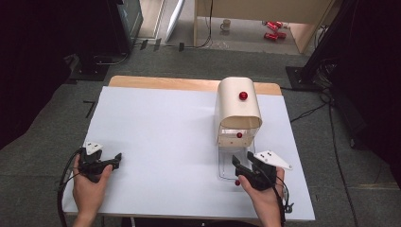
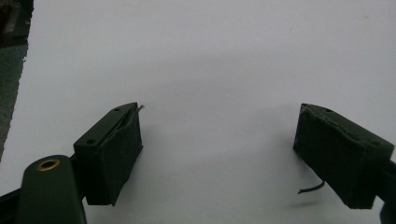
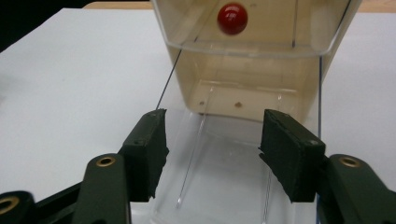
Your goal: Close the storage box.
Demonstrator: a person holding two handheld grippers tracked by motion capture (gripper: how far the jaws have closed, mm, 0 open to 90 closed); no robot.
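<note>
Box [image 1: 238, 108] at table's [image 1: 156, 123] far right, drawer [image 1: 230, 163] before it, right tool [image 1: 242, 166] over drawer, left tool [image 1: 111, 161] near left

On the tabletop [image 1: 156, 127] stood one cream bread box [image 1: 238, 101] with one clear pulled-out tray [image 1: 230, 163]. Three red knobs were counted: one on the lid [image 1: 243, 96], one inside [image 1: 239, 135], one at the tray's front [image 1: 237, 182]. Two claws were there, left [image 1: 116, 158] and right [image 1: 241, 158]. One mug [image 1: 226, 24] and two red cans [image 1: 273, 29] lay on the floor beyond.
</note>
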